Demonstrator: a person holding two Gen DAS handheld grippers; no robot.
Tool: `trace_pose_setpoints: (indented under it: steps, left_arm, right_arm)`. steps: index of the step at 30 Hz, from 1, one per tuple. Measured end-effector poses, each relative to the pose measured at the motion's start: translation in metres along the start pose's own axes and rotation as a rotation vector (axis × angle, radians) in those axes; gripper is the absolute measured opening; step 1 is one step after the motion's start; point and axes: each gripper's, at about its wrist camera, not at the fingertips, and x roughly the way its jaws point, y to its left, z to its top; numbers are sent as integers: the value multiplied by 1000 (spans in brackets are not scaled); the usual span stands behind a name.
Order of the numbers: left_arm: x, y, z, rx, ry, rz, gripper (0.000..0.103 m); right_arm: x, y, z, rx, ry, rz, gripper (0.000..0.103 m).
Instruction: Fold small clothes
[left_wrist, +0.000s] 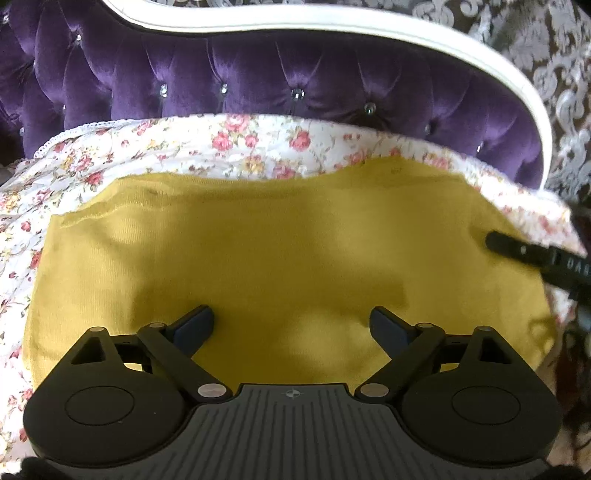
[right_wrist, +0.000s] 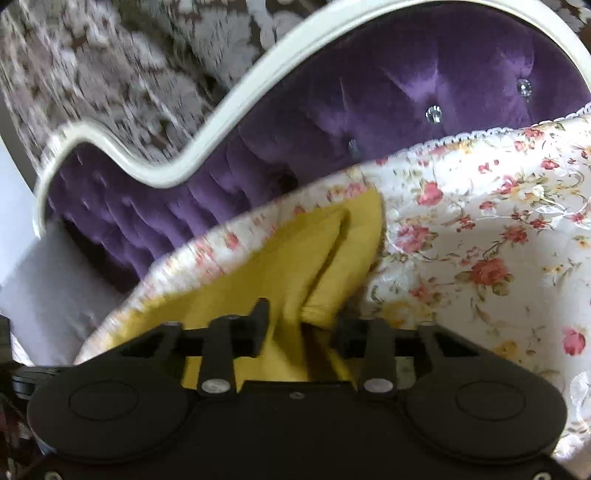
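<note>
A mustard-yellow garment (left_wrist: 280, 258) lies spread flat on a floral cover (left_wrist: 229, 147). My left gripper (left_wrist: 291, 325) is open and empty, its jaws wide apart just above the near part of the cloth. In the right wrist view the same yellow garment (right_wrist: 306, 258) shows a folded ridge running away from me. My right gripper (right_wrist: 303, 325) is open, its fingers either side of that ridge at the cloth's edge, with cloth between them. One right finger (left_wrist: 517, 251) reaches in over the garment's right edge in the left wrist view.
A purple tufted headboard (left_wrist: 258, 77) with a white curved frame (left_wrist: 369, 33) rises behind the floral cover (right_wrist: 480, 240). Patterned grey-brown wallpaper (right_wrist: 110, 62) lies beyond. The cover has a white lace trim (right_wrist: 498, 131).
</note>
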Motion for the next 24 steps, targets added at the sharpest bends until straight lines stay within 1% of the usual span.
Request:
trace_pose_setpoints:
  steps: [2, 4, 6, 8, 12, 14, 18, 21, 24]
  left_arm:
    - [0, 1, 7, -13, -5, -4, 91]
    - [5, 2, 14, -20, -7, 9, 91]
    - [13, 2, 22, -19, -5, 20, 91]
    - [24, 0, 28, -7, 7, 34, 91]
    - [44, -1, 39, 15, 28, 83, 91]
    - [52, -3, 43, 30, 20, 116, 91]
    - [66, -9, 52, 64, 21, 177, 92]
    - [74, -9, 57, 60, 31, 189, 92]
    - [75, -7, 61, 53, 38, 173, 92]
  right_arm:
    - [0, 4, 1, -22, -8, 19, 37]
    - [8, 12, 2, -57, 42, 29, 39]
    - [17, 18, 2, -84, 92, 14, 40]
    - [20, 19, 3, -86, 111, 16, 40]
    - [20, 10, 0, -42, 116, 34, 39]
    - [19, 6, -1, -19, 114, 42, 37]
    - [19, 2, -2, 8, 110, 57, 36]
    - [19, 1, -2, 22, 110, 56, 33]
    - [19, 1, -1, 26, 114, 48, 32]
